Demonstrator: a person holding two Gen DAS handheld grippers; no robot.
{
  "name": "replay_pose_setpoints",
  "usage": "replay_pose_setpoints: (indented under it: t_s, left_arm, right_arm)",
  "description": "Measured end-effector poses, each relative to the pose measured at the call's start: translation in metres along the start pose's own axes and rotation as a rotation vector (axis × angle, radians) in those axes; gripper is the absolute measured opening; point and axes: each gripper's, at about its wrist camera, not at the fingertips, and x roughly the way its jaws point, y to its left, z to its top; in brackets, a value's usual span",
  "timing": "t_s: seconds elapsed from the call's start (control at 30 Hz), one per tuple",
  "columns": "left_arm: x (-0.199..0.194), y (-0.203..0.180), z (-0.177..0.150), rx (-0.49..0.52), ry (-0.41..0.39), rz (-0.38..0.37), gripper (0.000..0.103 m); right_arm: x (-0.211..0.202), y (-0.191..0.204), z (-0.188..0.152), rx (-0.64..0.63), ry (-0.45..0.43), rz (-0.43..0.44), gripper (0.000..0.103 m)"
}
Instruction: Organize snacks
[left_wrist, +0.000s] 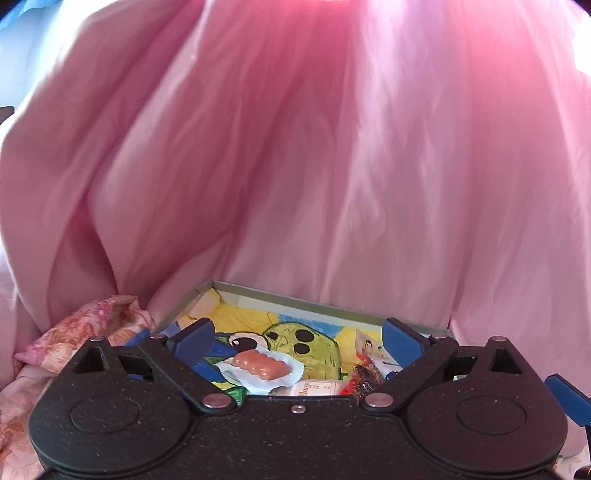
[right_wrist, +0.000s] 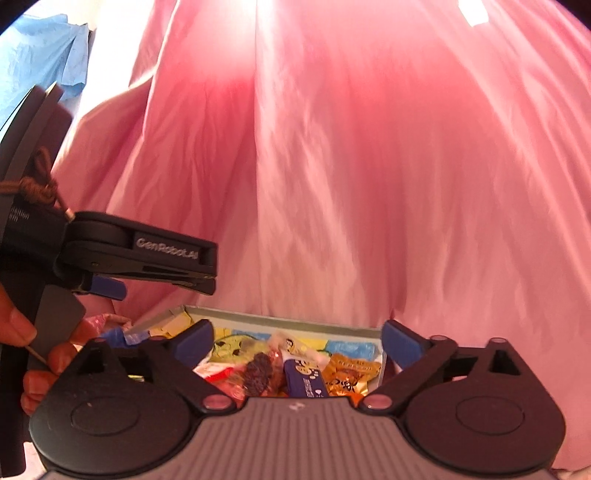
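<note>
Left wrist view: left gripper (left_wrist: 297, 334) spread, empty, over box (left_wrist: 258, 292) | sausage snack (left_wrist: 260, 363) just ahead; descend straight, pinch its middle | right gripper (right_wrist: 297, 338) spread, empty.

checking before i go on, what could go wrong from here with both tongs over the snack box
1. The snacks are heaped at one end of the box; closing the open right tongs on the blue packet may also catch the gold packet beside it.
2. The left tongs hang open over the sausage snack, whose loose clear wrapper may slip.
</note>
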Motion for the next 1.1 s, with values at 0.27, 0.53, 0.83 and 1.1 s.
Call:
replay_pose_setpoints:
  t_s: [0.27, 0.53, 0.83, 1.1]
  left_arm:
    - [-0.033, 0.017, -0.001, -0.019, -0.040, 0.016, 0.099]
    - [-0.071, 0.031, -0.012, 0.014, -0.054, 0.054, 0.099]
    - [-0.121, 0.054, -0.037, 0.006, -0.072, 0.079, 0.099]
    - [-0.159, 0.074, -0.074, -0.013, -0.074, 0.094, 0.100]
  right_arm:
    - [-0.030, 0.012, 0.014, 0.006, -0.040, -0.028, 0.103]
    - [-0.053, 0.026, 0.019, 0.028, -0.085, -0.049, 0.103]
    - [-0.086, 0.039, 0.018, 0.037, -0.075, -0.065, 0.103]
    - [-0.116, 0.053, 0.002, 0.028, -0.010, -0.064, 0.103]
